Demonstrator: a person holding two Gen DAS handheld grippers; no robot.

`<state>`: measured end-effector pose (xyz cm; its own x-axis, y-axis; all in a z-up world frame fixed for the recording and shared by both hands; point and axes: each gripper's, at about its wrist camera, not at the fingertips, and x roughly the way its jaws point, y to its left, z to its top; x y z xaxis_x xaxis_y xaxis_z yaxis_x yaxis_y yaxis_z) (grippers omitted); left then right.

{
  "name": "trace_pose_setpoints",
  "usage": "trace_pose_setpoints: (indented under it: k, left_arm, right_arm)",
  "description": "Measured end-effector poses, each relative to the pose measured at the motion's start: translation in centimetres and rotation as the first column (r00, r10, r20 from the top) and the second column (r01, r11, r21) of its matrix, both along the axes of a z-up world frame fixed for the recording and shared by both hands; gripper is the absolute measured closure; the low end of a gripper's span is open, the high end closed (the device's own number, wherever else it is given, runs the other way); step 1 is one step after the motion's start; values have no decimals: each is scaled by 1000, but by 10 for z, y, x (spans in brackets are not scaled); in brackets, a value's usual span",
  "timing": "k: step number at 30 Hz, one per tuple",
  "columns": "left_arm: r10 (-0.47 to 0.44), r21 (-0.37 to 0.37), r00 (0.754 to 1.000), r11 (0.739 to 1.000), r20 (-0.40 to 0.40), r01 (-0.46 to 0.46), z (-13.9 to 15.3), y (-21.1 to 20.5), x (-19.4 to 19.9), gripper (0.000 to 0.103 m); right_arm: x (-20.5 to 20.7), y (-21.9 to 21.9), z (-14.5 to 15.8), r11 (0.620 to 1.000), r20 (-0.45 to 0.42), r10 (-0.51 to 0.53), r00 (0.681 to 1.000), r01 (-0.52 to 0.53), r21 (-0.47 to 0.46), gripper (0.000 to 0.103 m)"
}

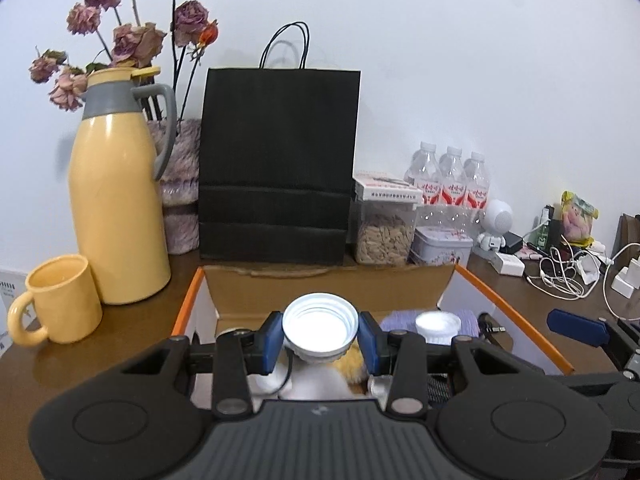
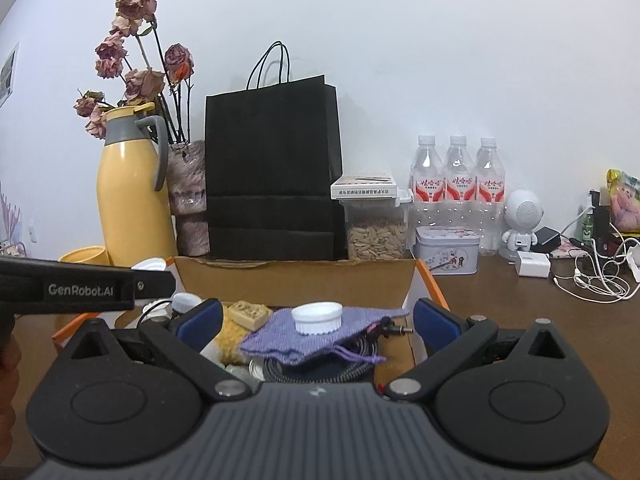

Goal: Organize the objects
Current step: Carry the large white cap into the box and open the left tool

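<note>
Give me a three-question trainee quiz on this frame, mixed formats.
1. True or false: the left hand-held gripper holds a white screw cap with its hollow side up.
2. Multiple choice: the other white cap rests on A) the brown table, B) the purple knitted pouch, C) the black paper bag.
3. Fill in: the right hand-held gripper is ____.

Key: 1 true; 2 B; 3 open, holding nothing.
</note>
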<state>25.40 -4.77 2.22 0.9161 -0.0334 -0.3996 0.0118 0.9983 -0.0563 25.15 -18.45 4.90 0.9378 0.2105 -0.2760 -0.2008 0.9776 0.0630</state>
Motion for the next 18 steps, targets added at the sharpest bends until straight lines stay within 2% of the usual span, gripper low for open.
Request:
trace_pose_setpoints:
  k: [9,15,17,18]
  left_arm:
    - [-27,14,999,1000,-19,28,-5,-2,29,64]
    - [-38,28,999,999,-24,39,-9,-3,31,63]
    - [-38,26,999,999,-25,39,-10,-2,31,42]
    - [-39,18,999,999,-22,39,-9,-1,30,17]
  right_arm:
    - [18,3,1,999,1,-29,1000,29,-17,0]
    - [22,0,-3,999,-25,-31,999,31,-11,0]
    - [21,1,-3,999,-25,-27,999,27,-19,0]
    - [20,2,-3,999,-24,-24,999,23,-22,0]
